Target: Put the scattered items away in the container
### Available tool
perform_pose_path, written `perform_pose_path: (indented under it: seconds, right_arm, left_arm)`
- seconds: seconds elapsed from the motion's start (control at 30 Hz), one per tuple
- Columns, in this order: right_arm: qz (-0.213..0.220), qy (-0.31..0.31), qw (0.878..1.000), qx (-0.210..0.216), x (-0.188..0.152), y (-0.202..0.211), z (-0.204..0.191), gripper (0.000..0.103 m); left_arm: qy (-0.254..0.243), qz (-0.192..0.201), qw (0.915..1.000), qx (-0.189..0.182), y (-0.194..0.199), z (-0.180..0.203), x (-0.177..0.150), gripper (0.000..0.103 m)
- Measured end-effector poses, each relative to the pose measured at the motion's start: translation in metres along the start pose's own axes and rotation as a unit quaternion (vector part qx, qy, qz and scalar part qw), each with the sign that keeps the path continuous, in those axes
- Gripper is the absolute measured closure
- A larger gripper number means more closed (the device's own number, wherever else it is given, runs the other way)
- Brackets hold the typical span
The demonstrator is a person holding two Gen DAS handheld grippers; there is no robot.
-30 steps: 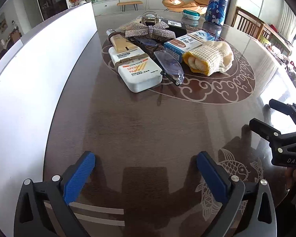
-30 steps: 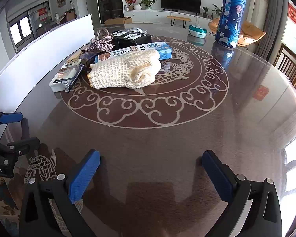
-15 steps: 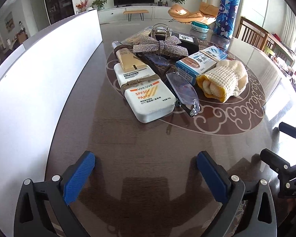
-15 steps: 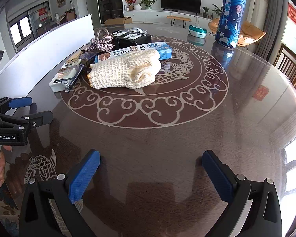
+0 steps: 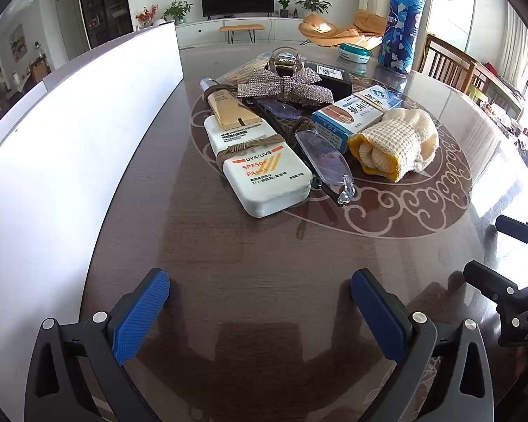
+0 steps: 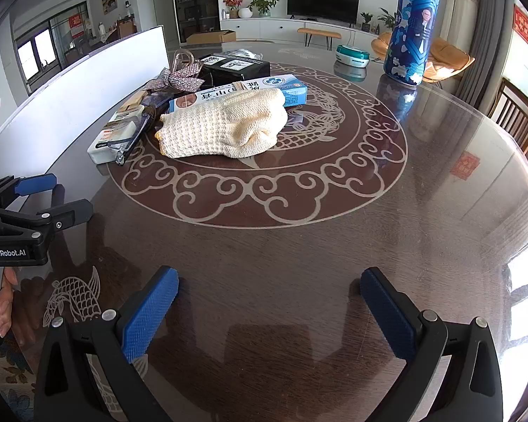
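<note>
A cluster of items lies on the round dark table: a white sunscreen bottle [image 5: 264, 172] tied with brown cord, clear glasses [image 5: 325, 161], a gold tube [image 5: 228, 109], a rhinestone bow [image 5: 285, 86], a blue-white box [image 5: 355, 110], a black box [image 5: 334, 77] and a cream knit cloth [image 5: 397, 144], which also shows in the right wrist view [image 6: 225, 126]. A long white container wall [image 5: 70, 147] stands to the left. My left gripper [image 5: 260, 311] is open and empty, short of the sunscreen. My right gripper [image 6: 269, 311] is open and empty, over bare table.
A tall blue patterned bottle [image 6: 413, 28] and a small teal case [image 6: 352, 54] stand at the table's far side. Wooden chairs [image 5: 454, 66] line the right edge. The left gripper shows at the left of the right wrist view [image 6: 42, 198].
My left gripper has moved forward toward the item cluster, which looks larger and nearer. The right gripper has stayed put.
</note>
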State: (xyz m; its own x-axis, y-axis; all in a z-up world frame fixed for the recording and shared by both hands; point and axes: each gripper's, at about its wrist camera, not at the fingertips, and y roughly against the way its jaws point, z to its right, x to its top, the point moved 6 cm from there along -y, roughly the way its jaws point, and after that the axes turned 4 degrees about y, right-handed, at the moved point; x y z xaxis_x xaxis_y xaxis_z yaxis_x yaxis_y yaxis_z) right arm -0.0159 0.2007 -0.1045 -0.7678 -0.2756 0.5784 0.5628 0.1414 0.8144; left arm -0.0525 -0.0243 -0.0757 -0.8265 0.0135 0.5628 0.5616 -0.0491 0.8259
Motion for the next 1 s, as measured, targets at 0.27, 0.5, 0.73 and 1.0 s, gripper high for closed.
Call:
perform_pose_path:
  seconds: [0.27, 0.5, 0.73, 1.0]
  right_arm:
    - [0.002, 0.039, 0.999, 0.029, 0.02, -0.013, -0.021, 0.0]
    - [-0.003, 0.069, 0.996, 0.051, 0.069, -0.049, -0.045, 0.0]
    - [-0.007, 0.008, 1.0, 0.012, 0.094, -0.07, -0.022, 0.0]
    - [-0.009, -0.086, 0.995, -0.055, 0.083, -0.061, 0.045, 0.0]
  left_arm:
    - [0.003, 0.002, 1.0, 0.002, -0.001, 0.0, 0.001, 0.0]
    - [0.004, 0.002, 1.0, 0.002, -0.001, 0.0, 0.0, 0.0]
    - [0.003, 0.002, 1.0, 0.002, -0.001, 0.0, 0.0, 0.0]
    - [0.004, 0.003, 1.0, 0.002, -0.001, 0.0, 0.0, 0.0]
